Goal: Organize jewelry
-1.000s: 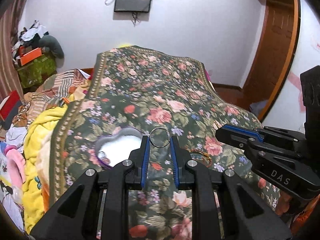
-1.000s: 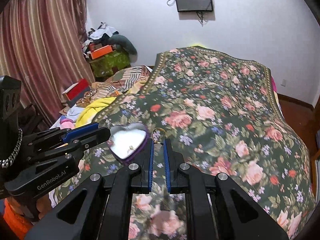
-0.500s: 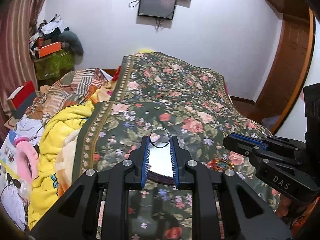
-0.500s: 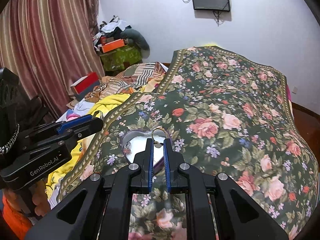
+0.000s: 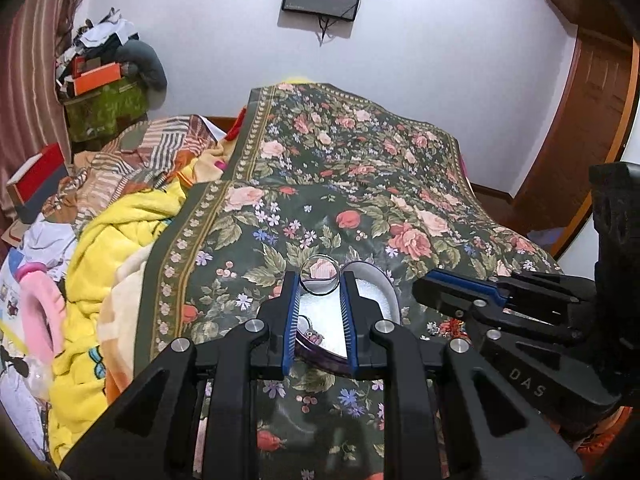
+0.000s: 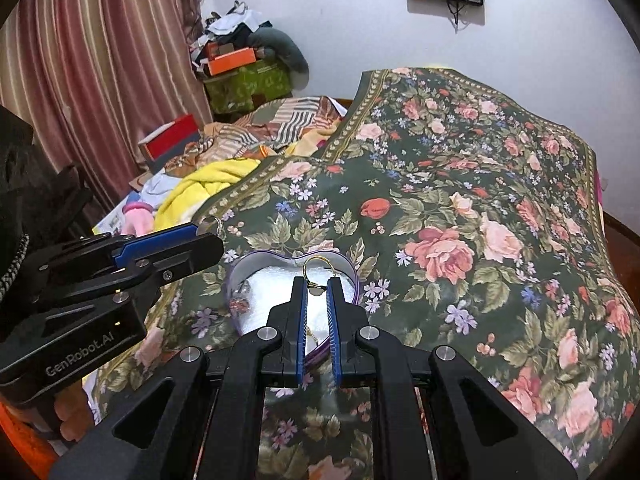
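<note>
My left gripper (image 5: 320, 280) is shut on a silver ring (image 5: 320, 279), held just above a purple heart-shaped box (image 5: 374, 280) with a white lining on the floral bedspread. My right gripper (image 6: 317, 286) is shut on a gold hoop earring (image 6: 316, 266) and hovers over the same box (image 6: 256, 280). A small piece of jewelry (image 5: 314, 334) lies inside the box. The left gripper (image 6: 212, 232) also shows at left in the right wrist view, the right gripper (image 5: 424, 284) at right in the left wrist view. A red and gold item (image 5: 452, 326) lies on the bedspread beside the box.
The floral bedspread (image 6: 460, 208) covers the bed. A yellow blanket (image 5: 120, 240), striped cloth and clutter pile up to the left. A green box with an orange box on top (image 6: 244, 76) stands by the curtain. A wooden door (image 5: 592, 120) is at right.
Both grippers have moved left and forward over the heart box with their jewelry held. The box now sits directly under both sets of fingers.
</note>
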`<action>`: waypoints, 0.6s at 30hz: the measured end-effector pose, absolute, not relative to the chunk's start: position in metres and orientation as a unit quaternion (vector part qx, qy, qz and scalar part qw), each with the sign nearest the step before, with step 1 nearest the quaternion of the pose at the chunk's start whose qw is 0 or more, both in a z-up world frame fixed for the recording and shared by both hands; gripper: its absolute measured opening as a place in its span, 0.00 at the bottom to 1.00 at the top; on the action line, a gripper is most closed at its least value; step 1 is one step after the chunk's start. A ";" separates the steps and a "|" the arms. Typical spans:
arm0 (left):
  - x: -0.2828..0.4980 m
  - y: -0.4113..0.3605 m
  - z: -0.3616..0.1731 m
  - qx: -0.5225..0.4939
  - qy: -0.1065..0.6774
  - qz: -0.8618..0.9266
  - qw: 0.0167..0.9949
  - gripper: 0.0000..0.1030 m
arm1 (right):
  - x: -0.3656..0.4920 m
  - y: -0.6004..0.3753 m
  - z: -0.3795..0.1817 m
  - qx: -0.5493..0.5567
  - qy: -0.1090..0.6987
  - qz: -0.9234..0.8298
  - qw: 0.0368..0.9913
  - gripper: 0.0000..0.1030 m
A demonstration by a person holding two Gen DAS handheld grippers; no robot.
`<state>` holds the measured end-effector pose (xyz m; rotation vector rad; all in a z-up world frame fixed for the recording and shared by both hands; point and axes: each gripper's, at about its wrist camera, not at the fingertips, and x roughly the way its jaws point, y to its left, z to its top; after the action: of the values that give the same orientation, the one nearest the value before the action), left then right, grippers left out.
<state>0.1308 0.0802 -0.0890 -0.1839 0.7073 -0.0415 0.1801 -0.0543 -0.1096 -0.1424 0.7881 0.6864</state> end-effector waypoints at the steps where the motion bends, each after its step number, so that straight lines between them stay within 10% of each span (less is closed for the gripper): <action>1: 0.134 0.081 -0.091 -0.091 0.348 -0.022 0.933 0.19 | 0.183 -0.053 -0.111 -0.069 0.379 0.327 0.863 0.08; 18: 0.156 0.079 -0.122 -0.097 0.386 -0.047 0.916 0.19 | 0.197 -0.045 -0.130 -0.074 0.404 0.335 0.848 0.08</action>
<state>0.1557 0.0790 -0.1224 -0.1996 0.7936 -0.0965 0.1972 -0.0452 -0.1305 -0.1564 0.8524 0.7068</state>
